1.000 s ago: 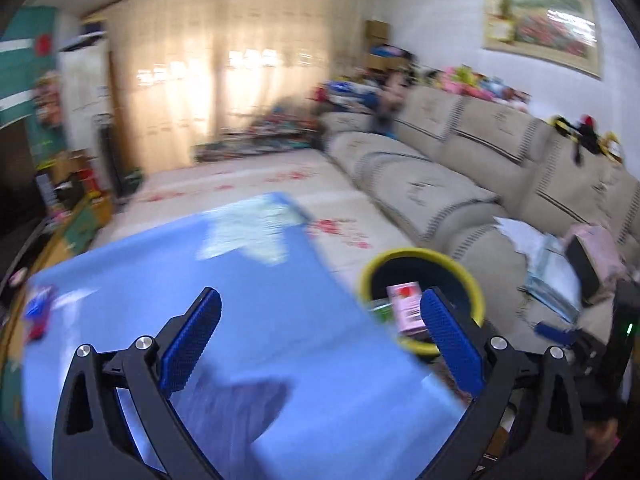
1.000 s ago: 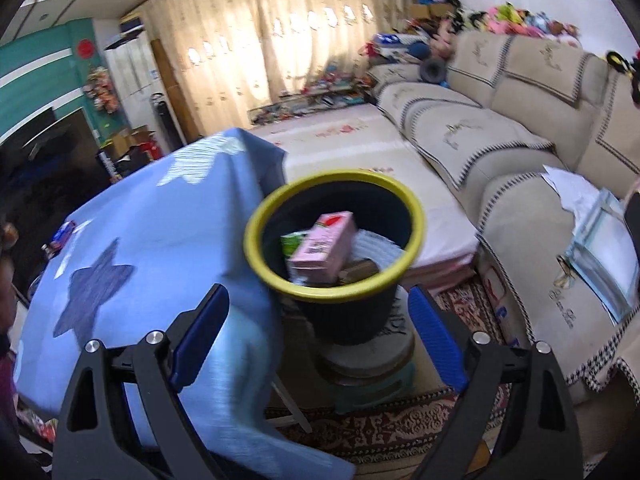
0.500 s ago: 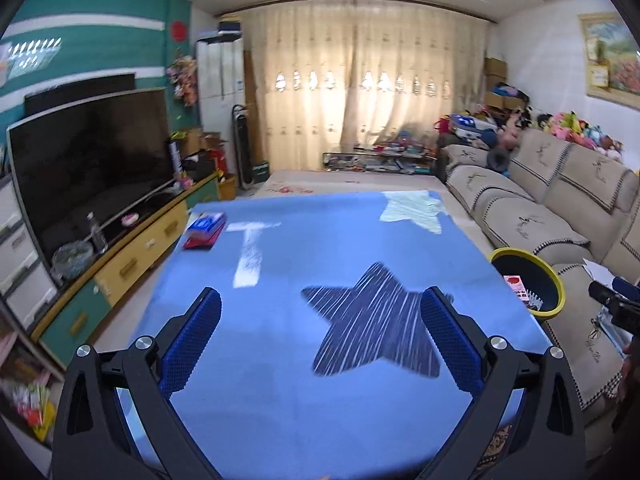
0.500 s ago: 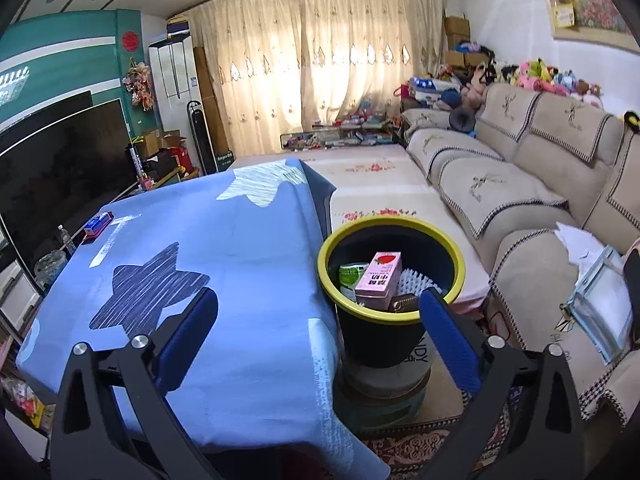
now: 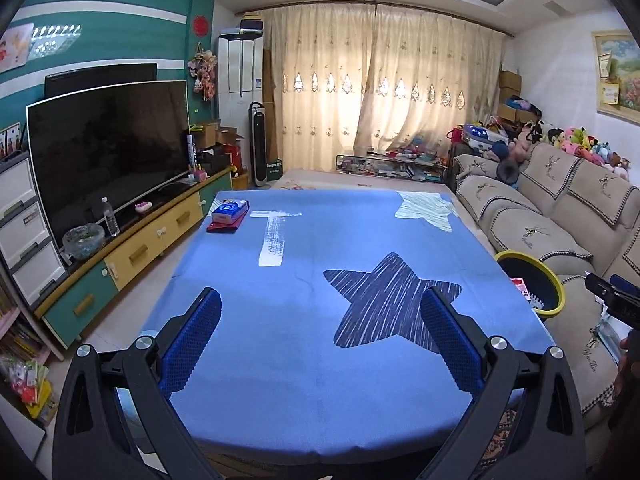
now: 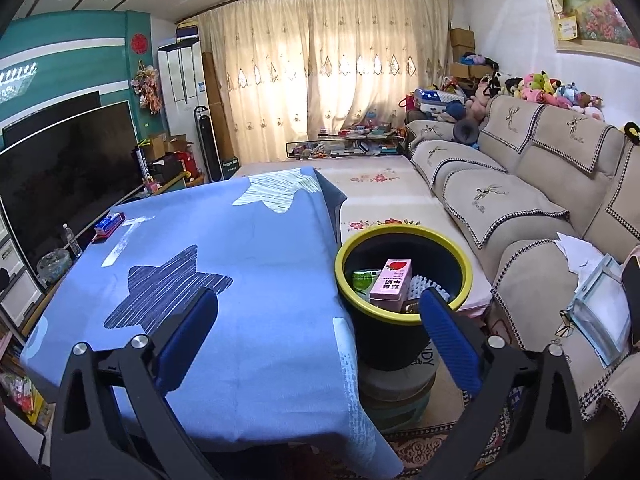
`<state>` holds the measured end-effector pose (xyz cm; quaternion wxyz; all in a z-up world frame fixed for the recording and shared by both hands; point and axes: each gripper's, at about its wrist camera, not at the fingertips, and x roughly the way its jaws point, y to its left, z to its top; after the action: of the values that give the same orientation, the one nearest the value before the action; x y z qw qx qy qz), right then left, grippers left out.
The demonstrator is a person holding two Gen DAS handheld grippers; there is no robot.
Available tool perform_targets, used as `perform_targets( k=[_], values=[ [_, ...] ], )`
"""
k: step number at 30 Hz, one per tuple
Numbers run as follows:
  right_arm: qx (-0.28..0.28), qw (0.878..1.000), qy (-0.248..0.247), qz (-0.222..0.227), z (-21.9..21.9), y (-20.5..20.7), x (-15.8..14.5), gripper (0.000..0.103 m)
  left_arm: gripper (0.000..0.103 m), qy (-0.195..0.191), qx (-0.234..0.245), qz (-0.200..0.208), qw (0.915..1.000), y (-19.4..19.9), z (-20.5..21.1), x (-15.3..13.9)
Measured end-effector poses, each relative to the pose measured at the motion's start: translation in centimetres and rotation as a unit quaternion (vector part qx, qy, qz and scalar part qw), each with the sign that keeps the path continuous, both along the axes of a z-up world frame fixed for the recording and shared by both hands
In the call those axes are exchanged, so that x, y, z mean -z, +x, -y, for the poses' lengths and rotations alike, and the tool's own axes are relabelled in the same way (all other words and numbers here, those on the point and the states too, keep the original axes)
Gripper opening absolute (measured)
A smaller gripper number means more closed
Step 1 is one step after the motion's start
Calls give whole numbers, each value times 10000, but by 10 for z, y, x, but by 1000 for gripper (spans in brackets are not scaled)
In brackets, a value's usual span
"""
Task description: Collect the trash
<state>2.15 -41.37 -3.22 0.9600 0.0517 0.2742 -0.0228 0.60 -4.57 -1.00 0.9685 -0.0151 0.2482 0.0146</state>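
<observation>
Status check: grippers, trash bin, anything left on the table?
Left gripper open, empty. Right gripper open, empty. Pink carton in yellow-rimmed bin. Blue pack on red item at table's far corner; path clear.

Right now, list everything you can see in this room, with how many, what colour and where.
table cloth: one, blue with star prints, covering the table in the middle.
blue pack: one, lying on a red pack at the table's far left corner.
bin: one, black with yellow rim, right of the table, raised on a stand.
pink carton: one, inside the bin, on top.
green packet: one, in the bin, left of the carton.
sofa: one, beige, along the right wall.
television: one, black, on the left cabinet.
curtains: cream, far window.
left claw: open, over the table.
right claw: open, empty, near the bin.
</observation>
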Motion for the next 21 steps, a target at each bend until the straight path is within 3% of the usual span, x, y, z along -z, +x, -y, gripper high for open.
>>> perform_targets(
  k=[21],
  values=[
    [-51,10000,23,-81,-3,5,4,96,98,-77,41,-196,9998,15,6,5]
  ],
)
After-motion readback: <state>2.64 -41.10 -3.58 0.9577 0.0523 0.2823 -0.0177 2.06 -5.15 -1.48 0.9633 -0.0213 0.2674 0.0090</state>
